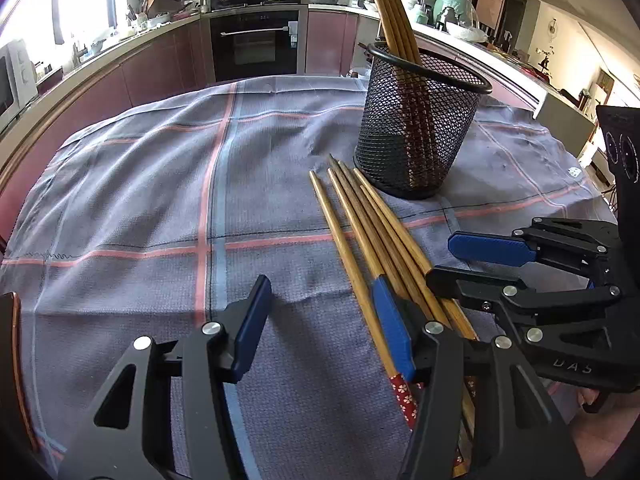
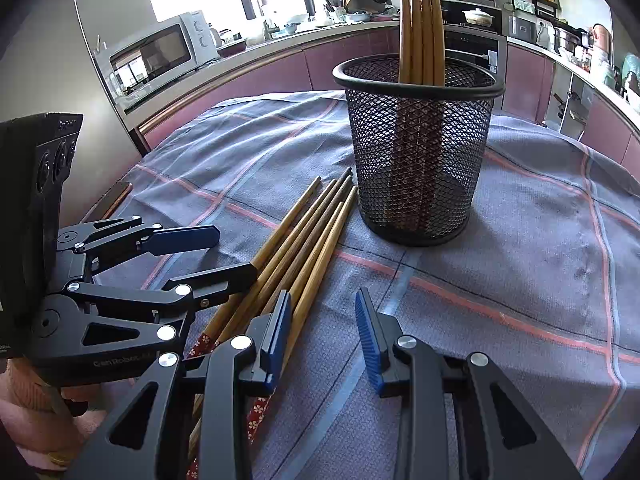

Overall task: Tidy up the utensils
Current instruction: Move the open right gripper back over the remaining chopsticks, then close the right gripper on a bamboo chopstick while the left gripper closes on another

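Observation:
Several wooden chopsticks [image 1: 372, 216] [image 2: 304, 232] with red patterned ends lie side by side on the checked cloth, tips toward a black mesh cup [image 1: 420, 132] [image 2: 420, 160]. More chopsticks [image 1: 388, 4] [image 2: 420, 20] stand upright in the cup. My left gripper [image 1: 322, 328] [image 2: 236, 252] is open; its right pad rests over the bundle, with the leftmost stick just inside the jaws. My right gripper [image 2: 322, 320] [image 1: 440, 258] is open too, narrower, its left pad over the bundle and the rightmost stick just inside. Neither pair of pads squeezes a stick.
The grey cloth [image 1: 140, 200] [image 2: 520, 240] with red and blue stripes covers the table. A microwave [image 2: 156, 56] and an oven [image 1: 256, 40] stand along the kitchen counter behind. A hand in a pink sleeve [image 2: 24, 400] holds the left gripper.

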Tool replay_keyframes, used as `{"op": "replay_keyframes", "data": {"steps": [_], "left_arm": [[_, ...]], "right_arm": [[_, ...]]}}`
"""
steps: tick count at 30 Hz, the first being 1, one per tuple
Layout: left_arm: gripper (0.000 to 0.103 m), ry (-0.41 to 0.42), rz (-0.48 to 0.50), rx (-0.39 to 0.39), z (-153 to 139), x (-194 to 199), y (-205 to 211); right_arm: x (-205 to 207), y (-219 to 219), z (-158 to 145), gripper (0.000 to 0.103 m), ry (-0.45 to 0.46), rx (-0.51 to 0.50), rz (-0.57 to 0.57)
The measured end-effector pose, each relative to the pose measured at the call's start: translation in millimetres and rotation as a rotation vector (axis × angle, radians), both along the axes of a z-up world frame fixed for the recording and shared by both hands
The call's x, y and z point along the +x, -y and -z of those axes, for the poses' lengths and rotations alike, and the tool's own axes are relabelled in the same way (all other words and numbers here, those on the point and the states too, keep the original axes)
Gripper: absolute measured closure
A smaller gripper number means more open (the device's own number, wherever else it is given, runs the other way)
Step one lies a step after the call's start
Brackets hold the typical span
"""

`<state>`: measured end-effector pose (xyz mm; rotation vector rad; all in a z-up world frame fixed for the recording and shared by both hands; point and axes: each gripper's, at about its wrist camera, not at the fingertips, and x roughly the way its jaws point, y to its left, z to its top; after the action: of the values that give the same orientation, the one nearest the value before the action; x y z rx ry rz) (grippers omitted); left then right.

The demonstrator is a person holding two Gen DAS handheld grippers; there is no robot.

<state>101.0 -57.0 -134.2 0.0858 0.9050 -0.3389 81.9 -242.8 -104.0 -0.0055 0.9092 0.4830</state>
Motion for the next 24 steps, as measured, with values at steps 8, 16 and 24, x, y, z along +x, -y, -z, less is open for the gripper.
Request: {"op": "replay_keyframes", "data": {"steps": [8,16,24], "left_arm": [[0.054,0.004,0.008,0.019,1,-1,1],[0.059,-0.011,-0.002,-0.004,1,10,-4],[0.070,-0.005,-0.015,0.021,1,15,3]], "right_arm": [[1,-2,1,0.076,0.008,-0.026,0.003],[10,-10,1,0.077,0.016,-0.053,0.002],[20,-15,1,0.089,0.025,-0.081,0.014]]}}
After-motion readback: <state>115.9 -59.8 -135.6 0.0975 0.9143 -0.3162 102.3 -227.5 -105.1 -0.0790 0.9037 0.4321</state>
